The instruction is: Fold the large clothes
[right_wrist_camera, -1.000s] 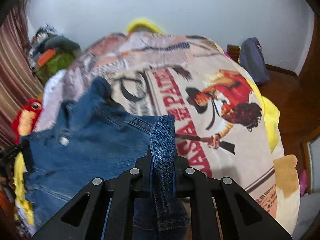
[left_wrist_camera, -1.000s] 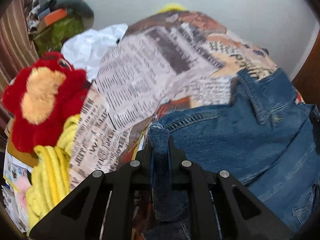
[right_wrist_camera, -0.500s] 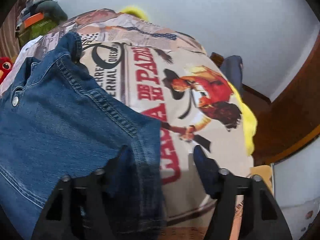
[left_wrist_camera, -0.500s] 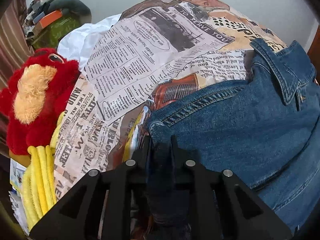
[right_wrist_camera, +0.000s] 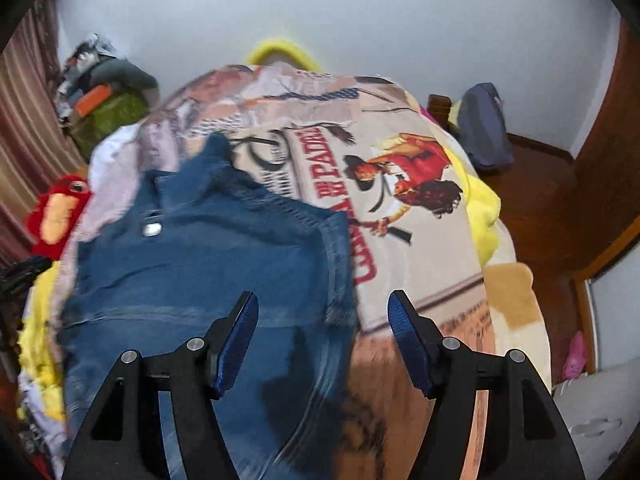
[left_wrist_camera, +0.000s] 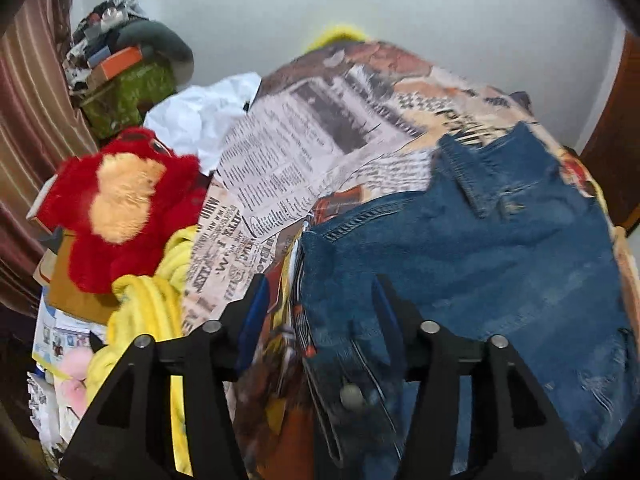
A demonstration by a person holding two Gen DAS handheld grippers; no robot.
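Observation:
A blue denim garment (left_wrist_camera: 460,256) lies spread on the bed's printed blanket (left_wrist_camera: 304,148); it also shows in the right wrist view (right_wrist_camera: 208,256) with a metal button near its top. My left gripper (left_wrist_camera: 320,304) is open and empty, jaws wide apart above the garment's left edge. My right gripper (right_wrist_camera: 322,320) is open and empty, jaws apart above the garment's right edge, where the denim meets the blanket (right_wrist_camera: 400,200).
A red plush toy (left_wrist_camera: 116,200) and yellow fabric (left_wrist_camera: 152,312) lie off the bed's left side, with a white cloth (left_wrist_camera: 200,116) and a cluttered green pile (left_wrist_camera: 124,88) behind. A dark bag (right_wrist_camera: 484,132) and wooden floor (right_wrist_camera: 540,184) are at the right.
Both grippers have let go of the denim edges that they held a second ago and opened wide. The garment now lies flat on the bed, and both views have pulled back.

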